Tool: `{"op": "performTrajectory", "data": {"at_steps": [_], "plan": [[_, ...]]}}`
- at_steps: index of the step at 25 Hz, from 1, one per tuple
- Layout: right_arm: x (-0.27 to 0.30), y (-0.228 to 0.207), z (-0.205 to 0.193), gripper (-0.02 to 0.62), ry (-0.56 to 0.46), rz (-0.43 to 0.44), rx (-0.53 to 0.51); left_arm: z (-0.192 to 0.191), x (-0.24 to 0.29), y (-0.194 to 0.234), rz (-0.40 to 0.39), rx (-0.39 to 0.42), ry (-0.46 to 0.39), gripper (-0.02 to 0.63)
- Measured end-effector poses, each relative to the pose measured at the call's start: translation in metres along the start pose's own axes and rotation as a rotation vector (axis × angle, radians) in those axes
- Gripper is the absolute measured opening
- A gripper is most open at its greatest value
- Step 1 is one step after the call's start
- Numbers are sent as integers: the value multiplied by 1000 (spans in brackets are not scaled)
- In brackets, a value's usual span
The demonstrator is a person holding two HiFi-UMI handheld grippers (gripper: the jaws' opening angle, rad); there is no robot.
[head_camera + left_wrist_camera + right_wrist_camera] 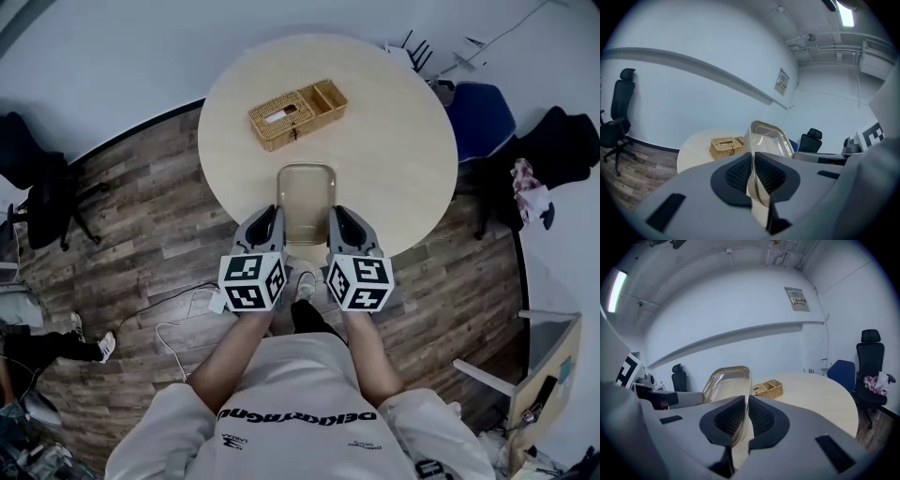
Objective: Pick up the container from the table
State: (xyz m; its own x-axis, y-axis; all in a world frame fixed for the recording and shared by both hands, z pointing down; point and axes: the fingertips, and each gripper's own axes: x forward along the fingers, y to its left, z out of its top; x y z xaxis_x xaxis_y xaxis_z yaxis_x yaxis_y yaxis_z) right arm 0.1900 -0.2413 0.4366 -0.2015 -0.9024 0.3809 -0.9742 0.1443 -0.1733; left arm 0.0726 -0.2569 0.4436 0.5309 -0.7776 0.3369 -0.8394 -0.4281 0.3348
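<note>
A clear, shallow rectangular container sits over the near part of the round wooden table, held between both grippers. My left gripper is shut on its left rim and my right gripper is shut on its right rim. In the left gripper view the container rises out of the left gripper, its rim pinched between the dark pads. The right gripper view shows the same: the container is clamped edge-on in the right gripper. I cannot tell whether its base touches the table.
A wicker basket with two compartments stands farther back on the table, also in view as the basket and the basket. A blue chair stands at the right, a black office chair at the left. White cables lie on the wooden floor.
</note>
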Motion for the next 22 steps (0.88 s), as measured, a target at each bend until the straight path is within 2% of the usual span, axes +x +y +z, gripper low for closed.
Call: {"op": "performTrajectory", "data": {"at_steps": [8,22], "plan": [[-56,31,19,55,-79,-36,-36,20,-56,-19,-61,60,-71,38],[-110,55,48,55,-213,-93,-60,52,-100,-42,-132,126,-176,38]]}}
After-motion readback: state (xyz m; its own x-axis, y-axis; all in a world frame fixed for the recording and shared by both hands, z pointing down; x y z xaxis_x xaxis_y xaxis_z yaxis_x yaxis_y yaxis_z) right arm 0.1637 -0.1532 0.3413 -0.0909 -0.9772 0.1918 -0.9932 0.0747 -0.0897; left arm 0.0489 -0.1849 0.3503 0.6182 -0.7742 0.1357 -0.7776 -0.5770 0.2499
